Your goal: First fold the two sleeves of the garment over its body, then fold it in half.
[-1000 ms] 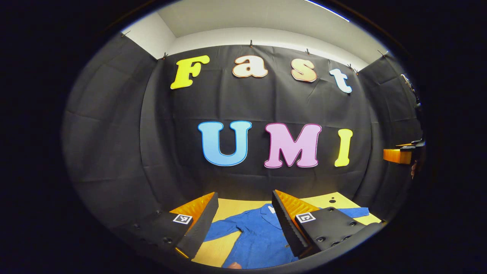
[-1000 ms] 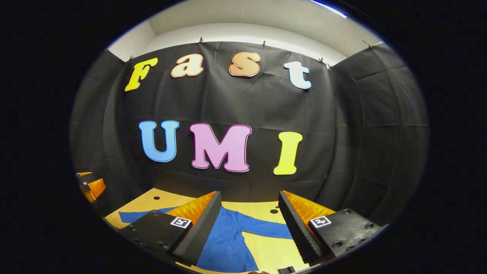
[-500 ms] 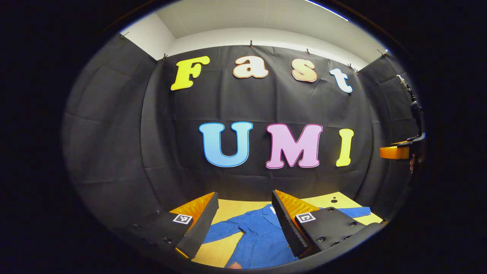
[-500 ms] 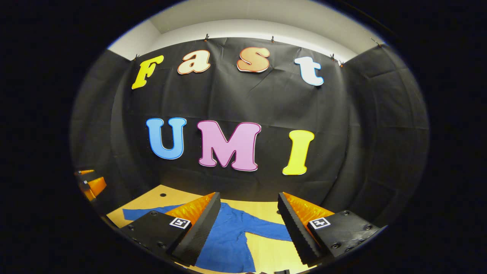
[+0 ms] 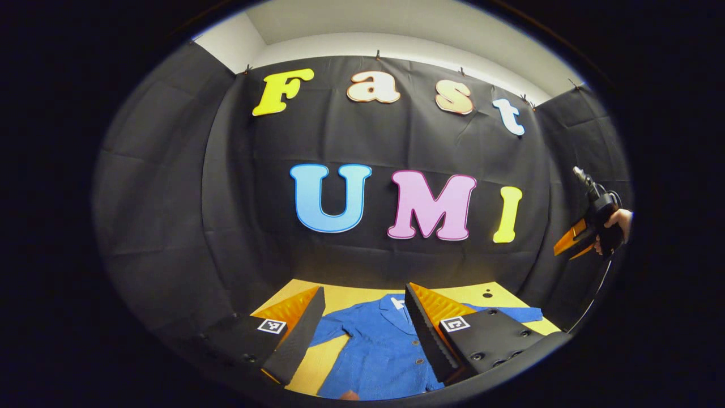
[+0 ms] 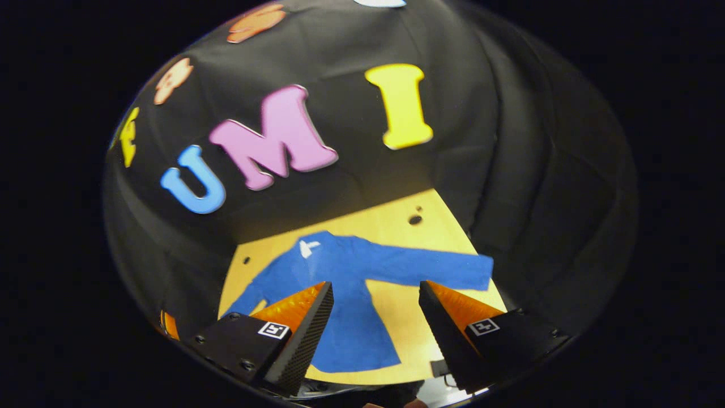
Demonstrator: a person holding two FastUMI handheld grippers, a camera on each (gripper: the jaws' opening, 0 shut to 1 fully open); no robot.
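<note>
The right gripper (image 6: 374,323), jaws apart, is now tipping down toward the shirt's (image 6: 345,283) outstretched sleeve (image 6: 430,266) (left gripper (image 5: 362,328) open too), starting the first fold.

No readable text beyond square black-and-white coded tags (image 5: 272,326) on the gripper fingers, undecipherable.

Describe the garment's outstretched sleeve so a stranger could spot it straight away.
Start at the yellow wooden table against the black cloth wall. A blue shirt lies flat on it, collar toward the wall. The sleeve runs sideways toward the table's edge, below two dark holes, fully extended and unfolded.
</note>
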